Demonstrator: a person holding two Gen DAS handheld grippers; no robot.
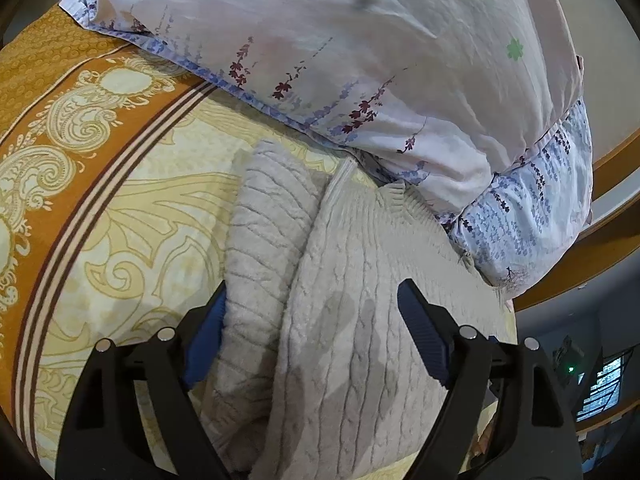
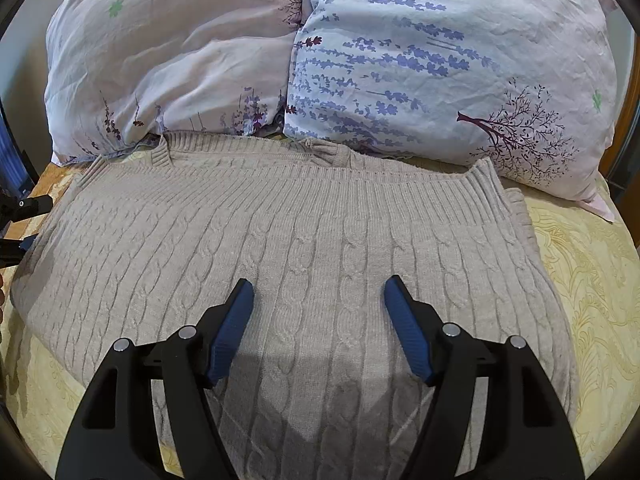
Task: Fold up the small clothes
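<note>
Left gripper (image 1: 310,314) spread wide, its fingers straddling a folded-over edge of the beige cable-knit sweater (image 2: 280,260), nothing pinched. Sweater lies flat on the yellow patterned bedsheet (image 2: 580,280), ribbed hem near the two floral pillows (image 2: 440,60). Right gripper (image 2: 319,300) spread open, over the sweater's middle.

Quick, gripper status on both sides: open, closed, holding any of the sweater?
Left gripper: open, fingers either side of a bunched part of the beige cable-knit sweater, not clamped.
Right gripper: open over the sweater, holding nothing.
</note>
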